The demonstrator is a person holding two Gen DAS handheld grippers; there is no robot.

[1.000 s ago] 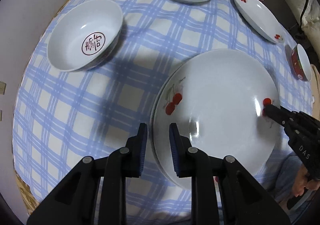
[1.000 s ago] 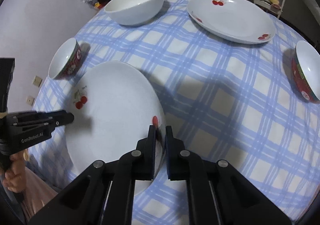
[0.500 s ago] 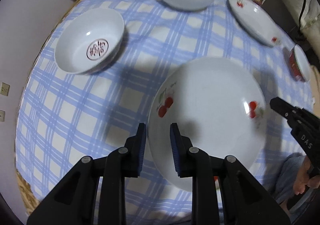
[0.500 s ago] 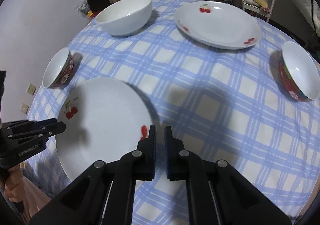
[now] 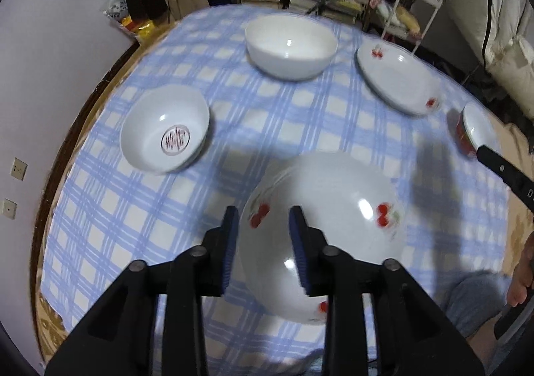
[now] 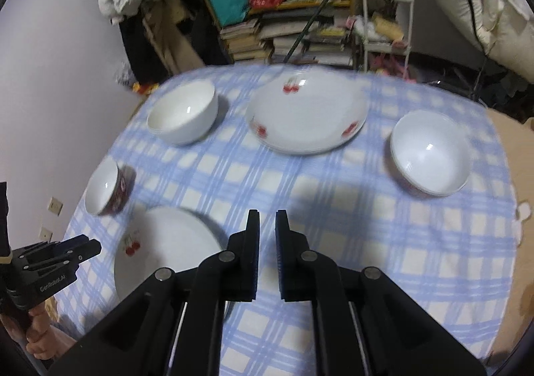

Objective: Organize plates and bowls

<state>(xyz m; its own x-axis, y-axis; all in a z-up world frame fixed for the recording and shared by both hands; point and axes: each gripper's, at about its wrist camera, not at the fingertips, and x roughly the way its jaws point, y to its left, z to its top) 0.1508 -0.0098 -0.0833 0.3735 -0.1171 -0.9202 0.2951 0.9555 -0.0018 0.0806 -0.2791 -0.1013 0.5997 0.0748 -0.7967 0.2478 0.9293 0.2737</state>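
A white cherry-print plate lies flat on the blue checked tablecloth near the front edge. My left gripper hangs above the plate's left rim. Its jaws are opening, with nothing gripped between them. My right gripper is shut and empty, above bare cloth just right of that plate. Each gripper shows in the other's view: the right gripper at the right edge, the left gripper at the lower left. A second cherry plate sits at the back.
A white bowl with a red emblem stands left. A large plain white bowl is at the back. A red-sided bowl sits right. Shelves of books and a white rack stand behind the table.
Both grippers have let go of the plate's rims and risen away from it. The plate now rests on the cloth. The left jaws have spread wider.
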